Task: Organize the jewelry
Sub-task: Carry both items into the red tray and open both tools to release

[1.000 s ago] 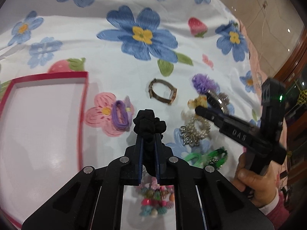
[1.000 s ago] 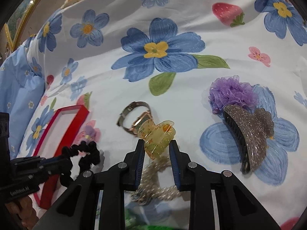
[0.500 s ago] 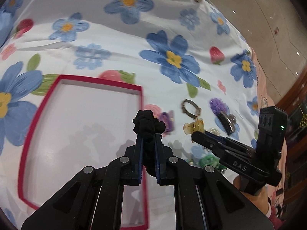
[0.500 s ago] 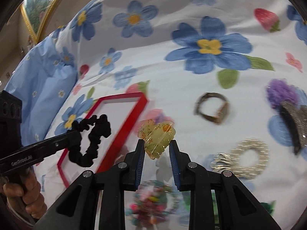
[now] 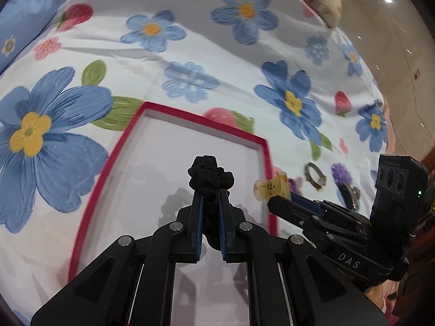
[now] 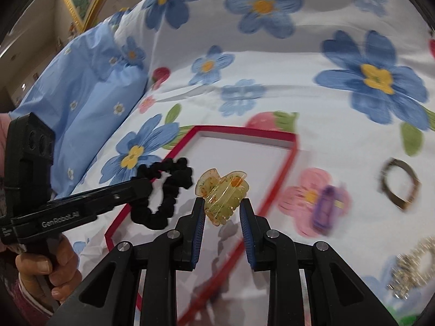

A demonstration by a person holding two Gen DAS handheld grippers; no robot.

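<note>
A shallow red-rimmed box (image 5: 206, 121) (image 6: 244, 131) with a white floor lies on the flowered bedsheet. My left gripper (image 5: 210, 193) is shut on a black scrunchie (image 5: 210, 175) and hangs over the box's floor; in the right wrist view the same left gripper (image 6: 141, 187) comes in from the left with the black scrunchie (image 6: 165, 190) dangling. My right gripper (image 6: 222, 203) is shut on a translucent yellow claw clip (image 6: 223, 191) above the box's near right part. In the left wrist view, the right gripper (image 5: 274, 199) and the yellow claw clip (image 5: 270, 187) hover at the box's right rim.
Right of the box lie a purple hair tie (image 6: 325, 209), a bronze bangle (image 6: 401, 188) (image 5: 315, 176), a pearl bracelet (image 6: 413, 266), a purple scrunchie (image 5: 341, 175) and a glitter claw clip (image 5: 349, 194). A blue pillow (image 6: 89, 87) sits at the far left. A hand (image 6: 49, 266) grips the left tool.
Both grippers have travelled left from the jewelry pile to over the red box, still holding the scrunchie and the yellow clip. The loose items have slid toward the right of both views.
</note>
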